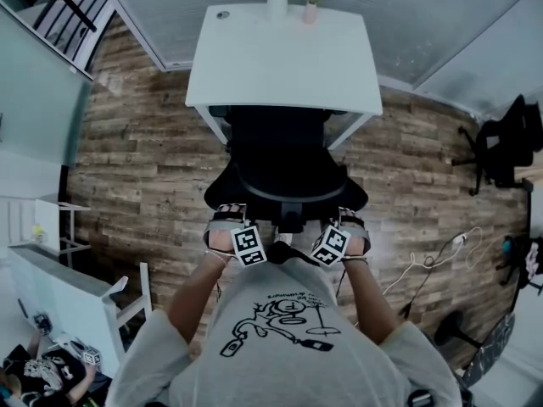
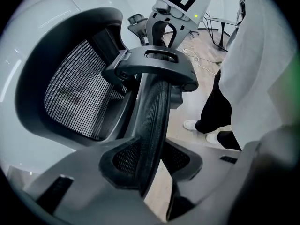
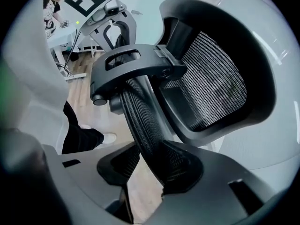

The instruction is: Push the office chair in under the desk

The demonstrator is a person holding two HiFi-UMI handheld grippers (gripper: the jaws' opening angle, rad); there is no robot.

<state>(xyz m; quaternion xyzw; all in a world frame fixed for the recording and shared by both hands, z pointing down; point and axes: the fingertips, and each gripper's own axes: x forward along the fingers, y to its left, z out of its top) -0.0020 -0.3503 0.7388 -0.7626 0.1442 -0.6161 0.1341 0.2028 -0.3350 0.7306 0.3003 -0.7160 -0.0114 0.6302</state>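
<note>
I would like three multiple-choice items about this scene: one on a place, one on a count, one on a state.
1. Where is the black mesh office chair?
A) beside the desk's left end
B) at the near edge of the white rectangular desk, seat partly under it
C) tipped over on the floor

2. How many vases stand on the desk?
A) one
B) two
C) four

3. What do the two hand-held grippers do?
A) hang open over the desk
B) hold a vase
C) clamp the chair's back

Key:
1 B: the head view shows the seat passing under the desktop.
2 B: a white vase and a smaller pinkish vase stand at the far edge.
3 C: the left hand-held gripper and the right hand-held gripper each have the mesh back between their pads.
</note>
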